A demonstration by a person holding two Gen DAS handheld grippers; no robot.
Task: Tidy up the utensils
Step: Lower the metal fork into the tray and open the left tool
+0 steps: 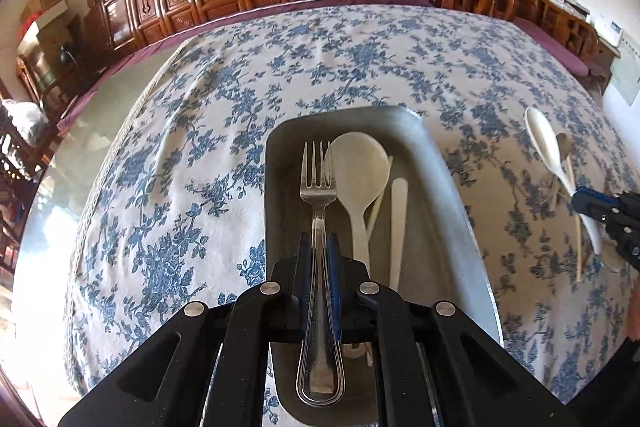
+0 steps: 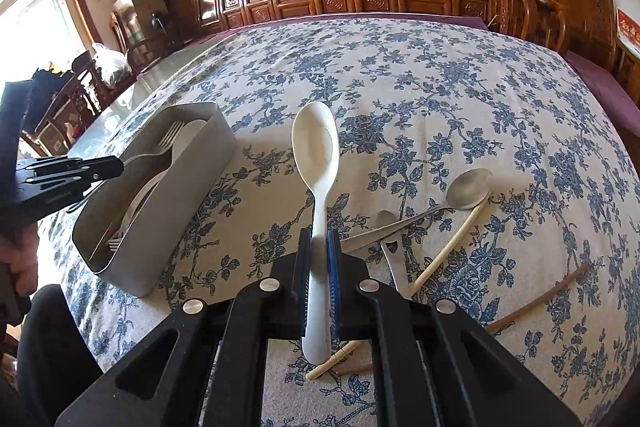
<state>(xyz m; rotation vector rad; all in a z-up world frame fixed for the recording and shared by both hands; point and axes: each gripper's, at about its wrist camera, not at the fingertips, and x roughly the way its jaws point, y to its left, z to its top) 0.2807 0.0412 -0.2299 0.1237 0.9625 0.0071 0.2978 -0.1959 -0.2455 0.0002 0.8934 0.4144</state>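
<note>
Left gripper [image 1: 320, 259] clamped on a shiny metal fork [image 1: 319, 251] over the grey tray [image 1: 448, 195]; right gripper [image 2: 319, 259] pinching a glossy white spoon [image 2: 316, 163] by its handle.

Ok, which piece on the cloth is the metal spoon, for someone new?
Start at the gray tray on the floral tablecloth, then look to its right at the loose pile. The metal spoon lies there, bowl away from the camera; it alone is shiny, unlike the pale chopstick beside it.
</note>
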